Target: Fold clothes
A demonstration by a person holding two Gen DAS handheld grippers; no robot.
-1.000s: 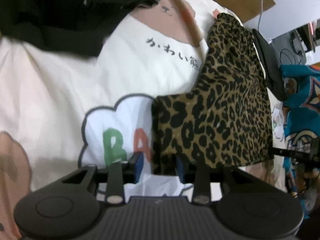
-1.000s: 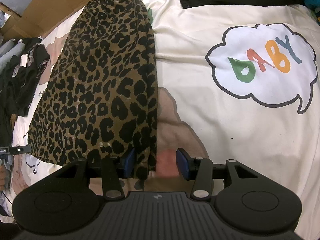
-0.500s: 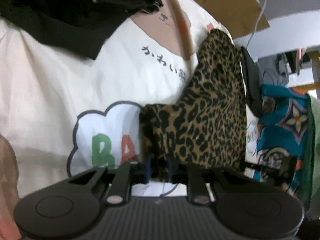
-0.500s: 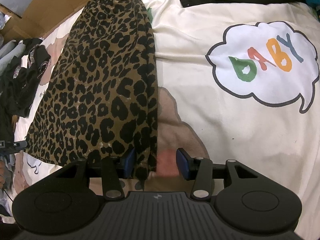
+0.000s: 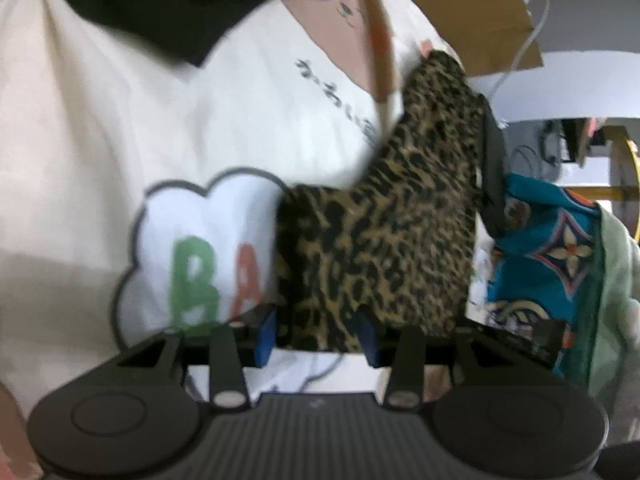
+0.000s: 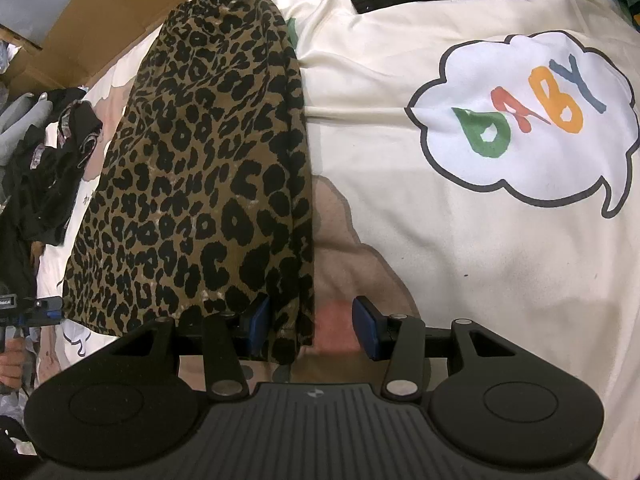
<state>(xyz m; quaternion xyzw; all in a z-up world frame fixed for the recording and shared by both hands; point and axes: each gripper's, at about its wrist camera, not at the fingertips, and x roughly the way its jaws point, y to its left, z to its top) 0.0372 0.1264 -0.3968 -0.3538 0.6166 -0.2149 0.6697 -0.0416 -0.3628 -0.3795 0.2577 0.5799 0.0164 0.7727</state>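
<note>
A leopard-print garment lies folded lengthwise on a cream bedsheet. In the left wrist view its near edge sits between the blue pads of my left gripper. The jaws are opening, and the cloth fills most of the gap between them. In the right wrist view the same garment stretches away to the upper left. Its near right corner lies inside my right gripper, against the left pad. The right pad stands apart over bare sheet, so this gripper is open.
The sheet has a "BABY" speech bubble printed on it. Black clothes are piled at the far side. A teal patterned cloth and cardboard lie past the garment. Dark clothes and a person's hand are at the right view's left edge.
My left gripper pinched the garment's edge half a second ago and its pads have since spread apart. The left view has tilted and blurred. The right gripper has kept still.
</note>
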